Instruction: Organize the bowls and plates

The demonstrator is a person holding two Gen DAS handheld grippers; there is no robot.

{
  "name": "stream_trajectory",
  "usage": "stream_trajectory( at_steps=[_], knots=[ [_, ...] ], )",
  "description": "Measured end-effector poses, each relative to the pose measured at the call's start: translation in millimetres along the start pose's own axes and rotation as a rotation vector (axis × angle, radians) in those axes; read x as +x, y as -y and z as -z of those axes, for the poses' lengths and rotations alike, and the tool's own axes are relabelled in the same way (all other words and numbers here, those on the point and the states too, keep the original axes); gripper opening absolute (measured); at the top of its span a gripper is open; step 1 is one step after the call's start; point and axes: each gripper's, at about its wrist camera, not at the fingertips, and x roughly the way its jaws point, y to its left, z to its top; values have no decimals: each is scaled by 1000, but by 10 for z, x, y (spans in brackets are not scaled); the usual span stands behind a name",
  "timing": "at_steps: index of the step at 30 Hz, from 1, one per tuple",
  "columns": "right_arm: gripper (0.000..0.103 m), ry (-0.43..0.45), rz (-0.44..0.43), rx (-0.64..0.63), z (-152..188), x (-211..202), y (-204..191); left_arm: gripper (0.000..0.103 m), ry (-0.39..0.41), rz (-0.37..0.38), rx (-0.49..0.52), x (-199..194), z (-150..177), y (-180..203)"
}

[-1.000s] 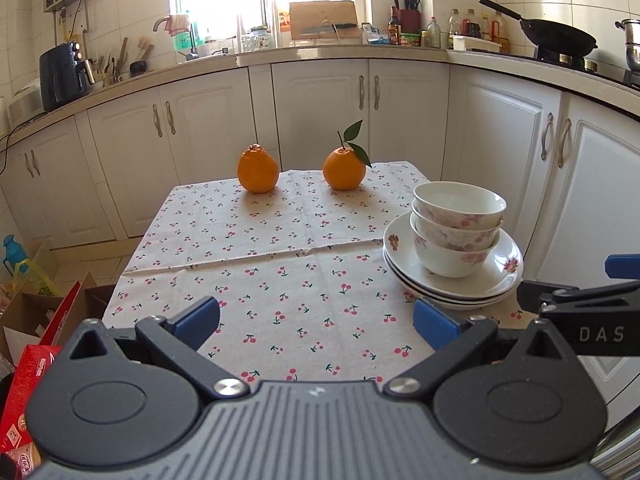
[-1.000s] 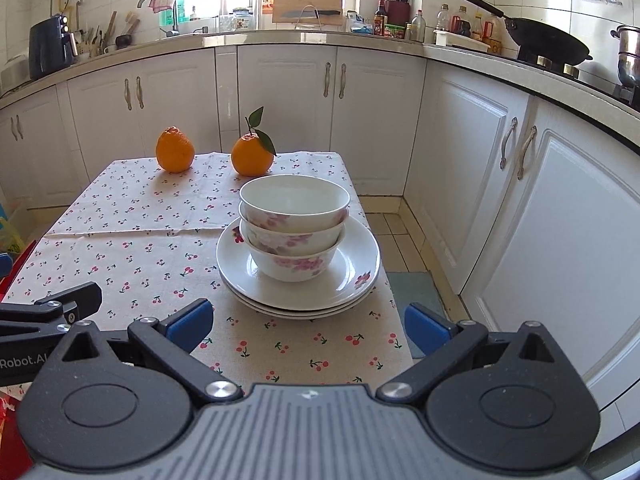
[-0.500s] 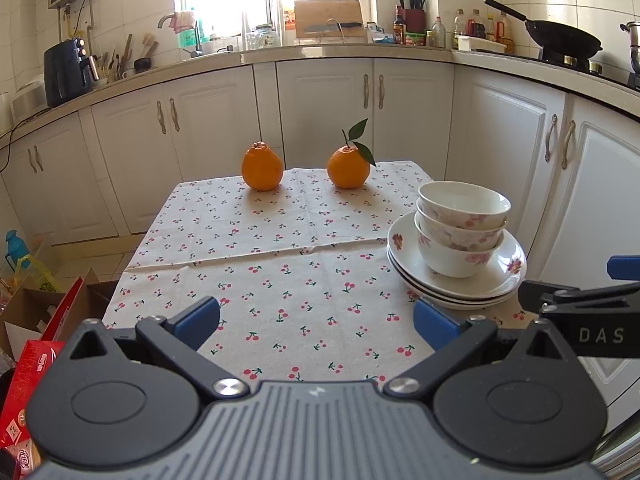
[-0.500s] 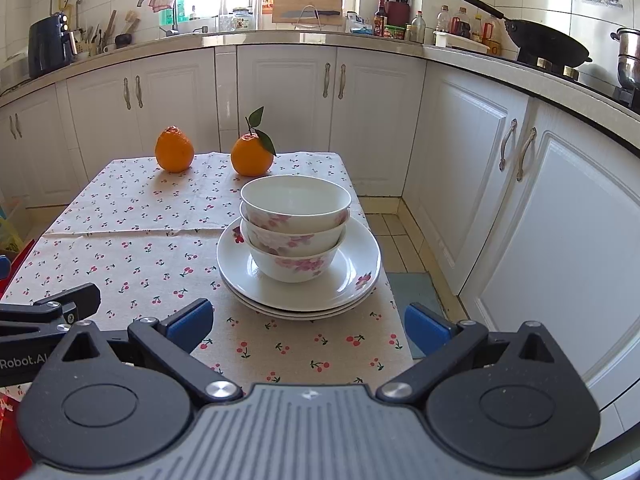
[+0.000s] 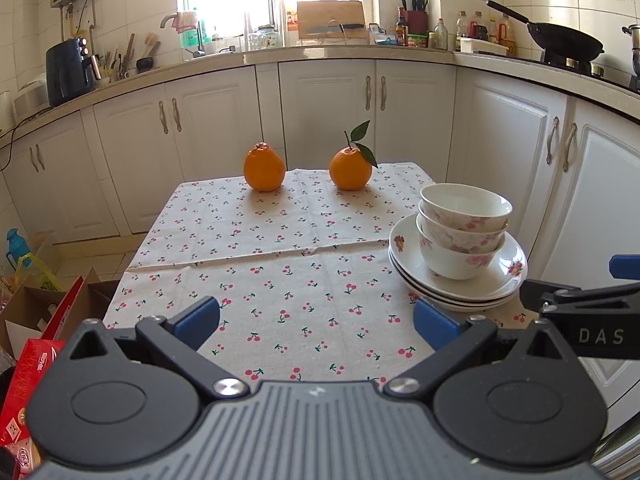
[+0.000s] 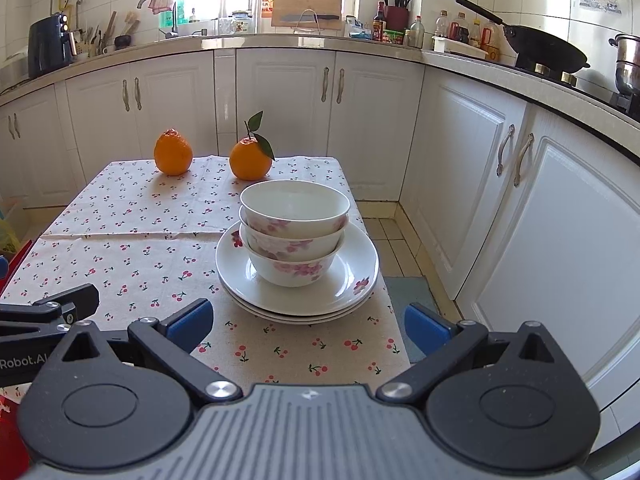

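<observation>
Since a second ago, my left tongs [image 5: 316, 320] have drifted slightly, so the oranges and the stack sit a little further right in their view; my right tongs [image 6: 306, 322] have hardly moved. Both tongs hang above the near edge of the surface [image 5: 280, 280], jaws spread wide and gripping nothing.

Left wrist view: three bowls [image 5: 464, 230] nest upright, one inside the next, on a stack of plates [image 5: 460, 292] near the right edge of the surface. Bowls and plates are white with pink flowers. The stack lies ahead and to the right of my left tongs, apart from both blue fingertips [image 5: 434, 322]. The right tongs enter at the right border, black, lettered "DAS".

Right wrist view: the bowls [image 6: 294, 232] and plates [image 6: 296, 280] sit just ahead of the right tongs, between the lines of their two fingers but untouched. How many plates are stacked I cannot tell for certain; several rims show. The left tongs enter at the left border.

Two oranges rest at the far end of the surface, well apart from the stack: a plain orange [image 5: 264, 172] to the left, a leafy orange [image 5: 351, 168] to the right. A cherry-print cloth [image 6: 132, 240] covers the surface.
</observation>
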Motion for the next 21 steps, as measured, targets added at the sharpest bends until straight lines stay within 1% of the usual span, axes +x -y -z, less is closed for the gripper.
stream_trajectory(
  at_steps=[21],
  knots=[
    [103,-3,16,-11,-7,18,-24,102,-16,8,-11,45,-4,-5]
  ],
)
